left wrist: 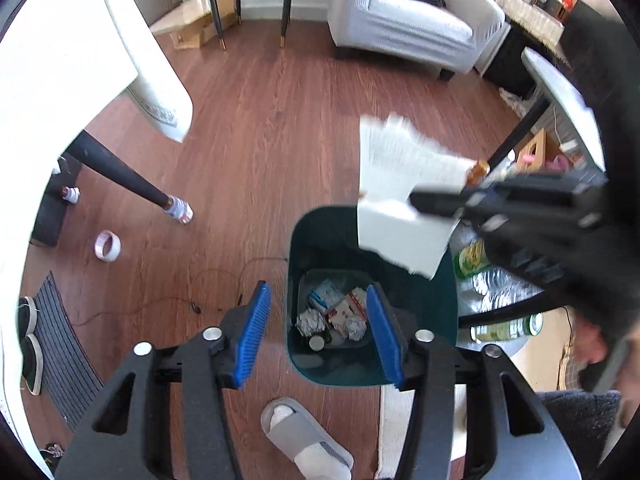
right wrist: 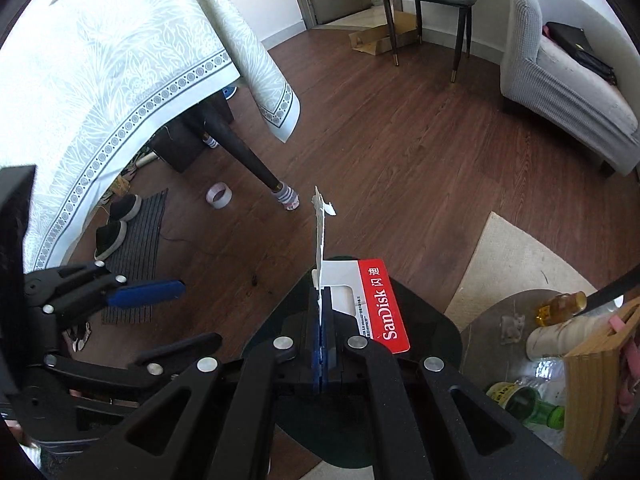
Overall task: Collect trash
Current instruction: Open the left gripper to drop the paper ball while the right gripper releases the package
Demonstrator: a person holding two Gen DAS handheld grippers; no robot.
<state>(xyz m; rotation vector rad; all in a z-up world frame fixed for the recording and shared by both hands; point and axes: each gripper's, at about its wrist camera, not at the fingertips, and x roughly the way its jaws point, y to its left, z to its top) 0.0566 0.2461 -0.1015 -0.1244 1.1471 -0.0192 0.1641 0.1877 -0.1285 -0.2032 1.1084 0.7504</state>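
Note:
A dark green trash bin (left wrist: 308, 240) stands on the wood floor, with crumpled paper and packaging (left wrist: 338, 314) at its bottom. My left gripper (left wrist: 319, 332) hangs open above the bin, nothing between its blue pads (left wrist: 252, 330). From the right, my right gripper (left wrist: 418, 200) reaches over the bin's far rim, shut on a torn white card package (left wrist: 400, 184). In the right wrist view the gripper (right wrist: 321, 294) pinches that card edge-on. The card's red SanDisk label (right wrist: 384, 304) lies over the bin (right wrist: 436, 320). The left gripper (right wrist: 200, 312) shows at the left.
A cloth-covered table (right wrist: 100, 80) with a dark leg (left wrist: 120, 176) stands to the left. A tape roll (left wrist: 107, 245), a grey slipper (left wrist: 308, 440) and shoes on a mat (left wrist: 60, 344) lie on the floor. A low round table with bottles (right wrist: 520, 360) is to the right, a sofa (left wrist: 416, 20) beyond.

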